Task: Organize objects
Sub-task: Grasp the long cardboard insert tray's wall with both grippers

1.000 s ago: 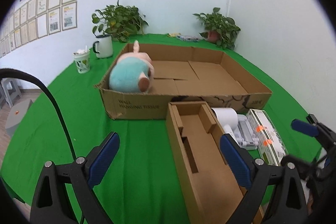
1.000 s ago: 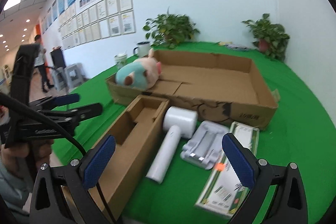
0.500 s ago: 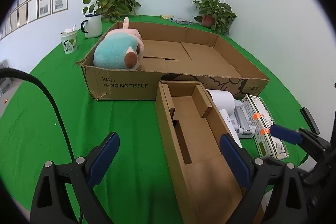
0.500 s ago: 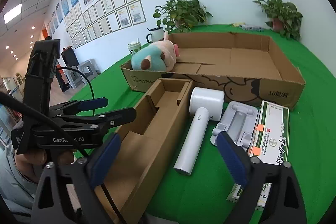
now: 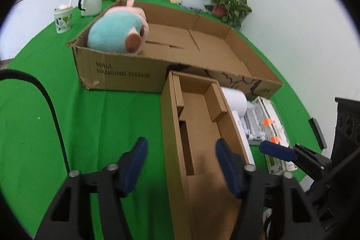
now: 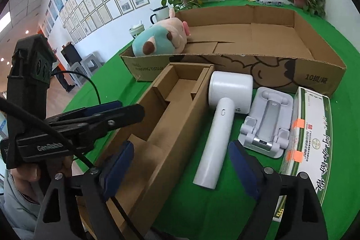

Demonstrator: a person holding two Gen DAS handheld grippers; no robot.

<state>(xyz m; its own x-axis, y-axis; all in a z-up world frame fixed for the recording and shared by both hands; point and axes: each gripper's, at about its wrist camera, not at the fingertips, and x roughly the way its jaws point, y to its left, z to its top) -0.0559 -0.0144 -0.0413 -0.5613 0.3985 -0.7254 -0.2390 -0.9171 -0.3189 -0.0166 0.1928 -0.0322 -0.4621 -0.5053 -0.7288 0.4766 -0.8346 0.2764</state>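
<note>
A long narrow cardboard box (image 5: 200,134) (image 6: 162,125) with inner dividers lies open on the green table. My left gripper (image 5: 181,163) is open, straddling its near left wall. A white hair dryer (image 6: 222,118) lies right of that box, then a grey folding stand (image 6: 267,120) and a green-and-white carton (image 6: 308,134). My right gripper (image 6: 182,170) is open, hovering over the dryer's handle end. A big shallow cardboard tray (image 5: 225,53) (image 6: 315,64) holds a teal-and-pink plush pig (image 5: 117,30) (image 6: 162,39) in its left corner.
A white mug (image 5: 91,3) and a paper cup (image 5: 63,18) stand left of the tray. Potted plants (image 5: 227,1) stand at the back by the wall. The left gripper (image 6: 90,116) shows in the right wrist view, the right gripper (image 5: 283,152) in the left wrist view.
Both grippers have moved forward and lower toward the table. The left one has narrowed and come over the narrow box; the right one has come closer to the dryer.
</note>
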